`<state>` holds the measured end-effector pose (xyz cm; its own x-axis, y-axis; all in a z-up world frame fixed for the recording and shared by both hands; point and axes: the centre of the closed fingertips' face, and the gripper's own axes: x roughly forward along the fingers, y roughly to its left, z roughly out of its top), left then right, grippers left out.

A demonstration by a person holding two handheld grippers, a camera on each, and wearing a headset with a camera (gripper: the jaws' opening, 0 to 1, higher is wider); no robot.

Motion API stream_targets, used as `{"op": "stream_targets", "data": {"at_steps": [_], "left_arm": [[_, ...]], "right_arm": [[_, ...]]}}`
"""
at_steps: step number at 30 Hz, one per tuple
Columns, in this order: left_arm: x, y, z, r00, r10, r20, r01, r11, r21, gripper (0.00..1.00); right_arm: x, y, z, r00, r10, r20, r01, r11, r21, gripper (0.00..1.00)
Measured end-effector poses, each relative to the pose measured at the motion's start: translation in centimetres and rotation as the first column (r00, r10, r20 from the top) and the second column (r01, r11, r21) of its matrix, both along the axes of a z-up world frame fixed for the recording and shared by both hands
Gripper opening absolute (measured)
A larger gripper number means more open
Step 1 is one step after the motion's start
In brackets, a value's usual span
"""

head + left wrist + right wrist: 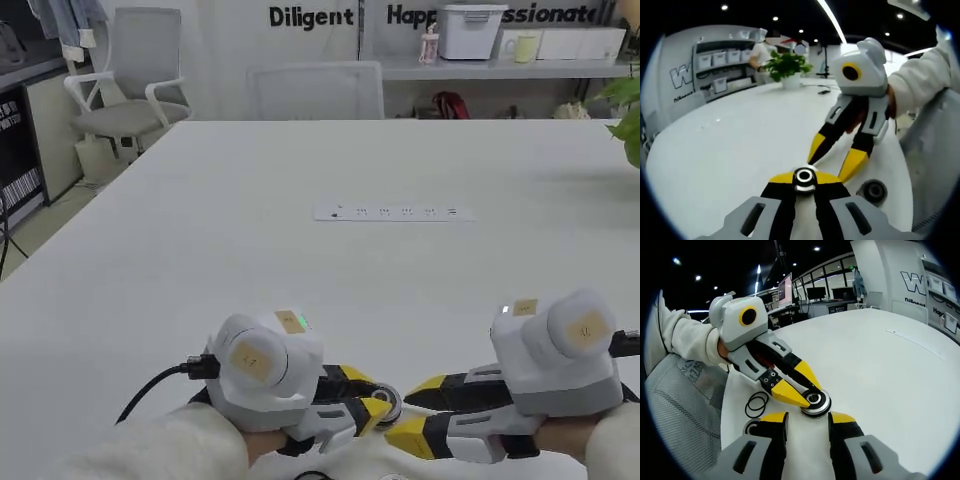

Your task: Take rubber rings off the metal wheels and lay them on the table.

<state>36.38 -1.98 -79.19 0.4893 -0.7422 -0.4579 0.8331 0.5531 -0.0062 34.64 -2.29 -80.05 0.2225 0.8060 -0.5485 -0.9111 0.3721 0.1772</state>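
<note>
A small metal wheel (805, 182) with a dark rim sits between the yellow tips of my left gripper (805, 175), which is shut on it just above the white table (300, 260). In the right gripper view the same wheel (816, 403) is held by the left gripper (812, 395), straight ahead of my right gripper (807, 418), whose jaws stand open on either side of it. The head view shows both grippers low at the near edge, left gripper (375, 405) and right gripper (420, 410) tip to tip at the wheel (389, 400). Loose black rubber rings (756, 404) lie on the table.
A second wheel (873, 191) with a black ring lies flat on the table near the edge, partly hidden behind my right jaw in the right gripper view. A white power strip (393, 212) lies mid-table. Chairs stand at the far side and a potted plant (628, 110) at the right.
</note>
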Motion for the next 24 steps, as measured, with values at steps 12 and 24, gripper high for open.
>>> {"op": "stream_targets", "data": {"at_steps": [12, 24], "left_arm": [[-1.6, -0.1, 0.0, 0.997, -0.072, -0.028, 0.072, 0.997, -0.009, 0.14], [-1.9, 0.0, 0.0, 0.996, -0.08, -0.034, 0.079, 0.997, -0.012, 0.14]], "right_arm": [[-0.4, 0.2, -0.4, 0.998, 0.047, 0.05, -0.045, 0.998, -0.042, 0.23], [-0.8, 0.2, -0.5, 0.989, 0.116, 0.088, -0.109, 0.991, -0.081, 0.18]]}}
